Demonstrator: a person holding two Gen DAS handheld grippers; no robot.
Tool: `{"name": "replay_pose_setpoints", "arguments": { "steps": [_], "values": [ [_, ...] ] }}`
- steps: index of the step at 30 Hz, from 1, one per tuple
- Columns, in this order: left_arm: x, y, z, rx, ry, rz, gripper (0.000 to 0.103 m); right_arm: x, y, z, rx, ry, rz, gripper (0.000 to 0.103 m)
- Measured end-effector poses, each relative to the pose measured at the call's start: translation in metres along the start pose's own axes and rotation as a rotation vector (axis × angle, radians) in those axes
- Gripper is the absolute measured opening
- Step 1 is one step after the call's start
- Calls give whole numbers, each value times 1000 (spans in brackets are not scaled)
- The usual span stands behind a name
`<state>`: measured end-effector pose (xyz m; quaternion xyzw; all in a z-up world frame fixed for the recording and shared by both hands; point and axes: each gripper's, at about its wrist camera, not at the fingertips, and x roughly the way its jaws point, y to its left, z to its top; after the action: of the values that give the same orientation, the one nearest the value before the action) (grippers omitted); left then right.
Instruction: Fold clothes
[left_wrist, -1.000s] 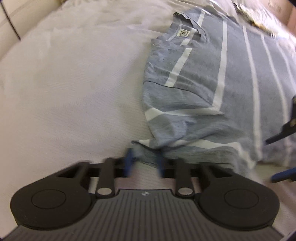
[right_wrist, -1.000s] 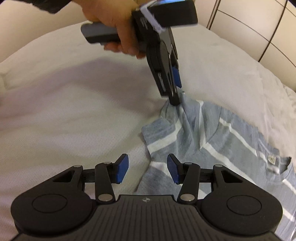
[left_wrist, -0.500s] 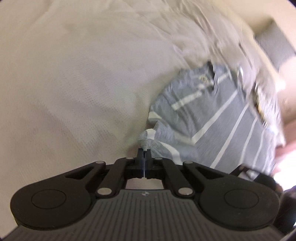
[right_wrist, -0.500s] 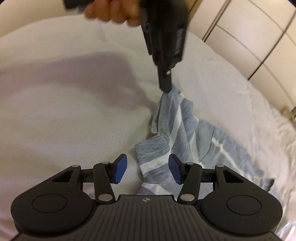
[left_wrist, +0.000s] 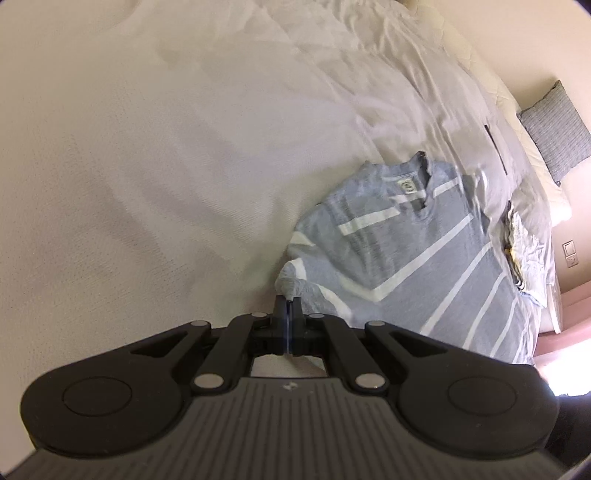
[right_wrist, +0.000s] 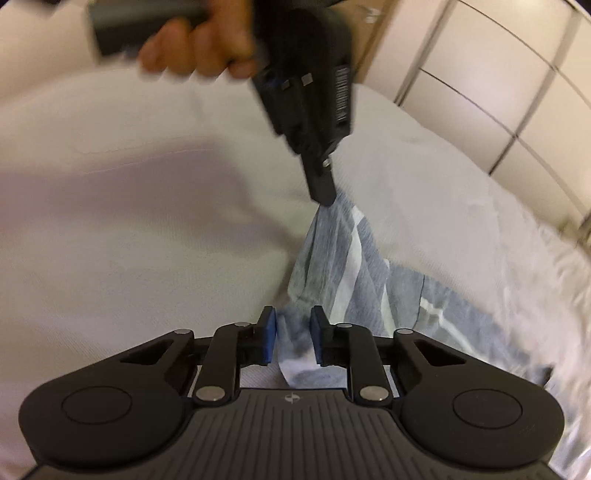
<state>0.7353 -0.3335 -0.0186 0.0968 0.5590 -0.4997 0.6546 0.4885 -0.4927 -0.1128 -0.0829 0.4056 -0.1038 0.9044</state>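
Left wrist view: the left gripper (left_wrist: 287, 308) is clamped fully closed on a bunched corner of the shirt (left_wrist: 424, 254) — a soft grey knit with white stripes, its collar and neck label facing up. The shirt lies on the bed (left_wrist: 166, 147), whose white cover has a fine dimpled weave and shallow creases. A grey pillow (left_wrist: 556, 133) sits at the far edge, and a crumpled patterned cloth (left_wrist: 524, 254) lies just beyond the shirt.

Right wrist view: the pinched corner is seen lifted off the bed, the fabric hanging in a taut, twisted drape from the left gripper (right_wrist: 325, 194), which is held by a hand (right_wrist: 195, 55). The right gripper (right_wrist: 293, 339) has just been closing; its blue-padded fingers (right_wrist: 269, 339) flank a lower edge of the shirt, yet a gap shows — the cloth is not judged pinched. The step in hand seems to be securing a second hold on one side. Next, that grip must be completed, then both points carried across together.
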Motion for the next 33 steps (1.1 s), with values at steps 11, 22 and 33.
{"name": "replay_pose_setpoints", "arguments": {
  "steps": [11, 22, 33],
  "values": [
    [28, -72, 21, -10, -5, -20, 0, -12, -80, -20, 489, 23, 113, 11],
    [29, -95, -13, -14, -55, -41, 12, -54, -104, -85, 608, 128, 17, 15],
    [51, -134, -118, 319, -111, 298, 35, -41, -156, -90, 825, 74, 139, 45]
  ]
}}
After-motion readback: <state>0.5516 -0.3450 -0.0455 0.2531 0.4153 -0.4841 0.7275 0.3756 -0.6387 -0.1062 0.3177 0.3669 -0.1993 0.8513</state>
